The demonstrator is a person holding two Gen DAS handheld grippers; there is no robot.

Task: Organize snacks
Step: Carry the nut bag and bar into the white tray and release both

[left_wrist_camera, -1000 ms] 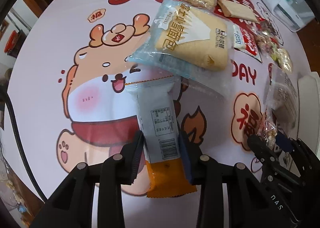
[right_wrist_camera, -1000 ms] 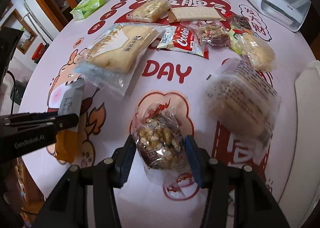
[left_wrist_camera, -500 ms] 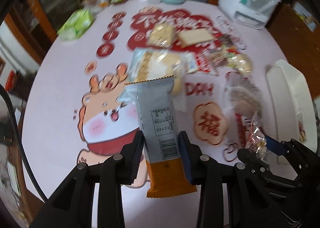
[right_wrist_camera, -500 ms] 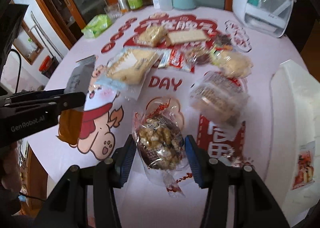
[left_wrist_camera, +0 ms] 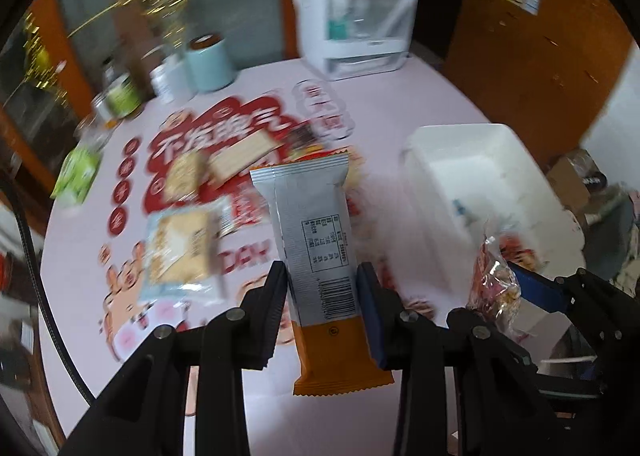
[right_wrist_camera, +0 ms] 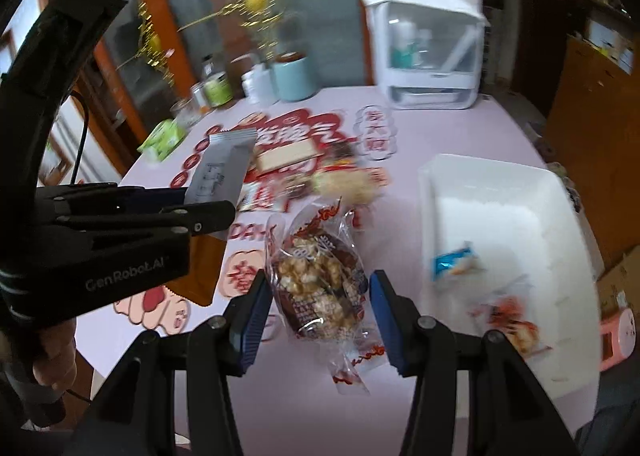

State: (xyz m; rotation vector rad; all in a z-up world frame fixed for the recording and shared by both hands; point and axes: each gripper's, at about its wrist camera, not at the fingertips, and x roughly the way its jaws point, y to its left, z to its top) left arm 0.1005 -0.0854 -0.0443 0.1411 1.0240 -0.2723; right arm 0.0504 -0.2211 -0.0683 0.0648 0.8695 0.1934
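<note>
The long silver-and-orange foil snack bar wrapper [left_wrist_camera: 316, 256] has a smooth, faintly shiny film surface with crimped saw-tooth ends. At about three o'clock from it, the clear crinkly plastic bag of puffed nut clusters [right_wrist_camera: 320, 280] is glossy and creased, catching highlights. The black matt plastic left gripper [left_wrist_camera: 322, 296] and the black matt plastic right gripper [right_wrist_camera: 320, 310] carry ribbed dark-blue pads that look rubbery. The round pink printed tablecloth [left_wrist_camera: 400, 96] looks smooth with a slight sheen. The white rectangular plastic bin [right_wrist_camera: 500, 192] looks smooth and semi-matt.
</note>
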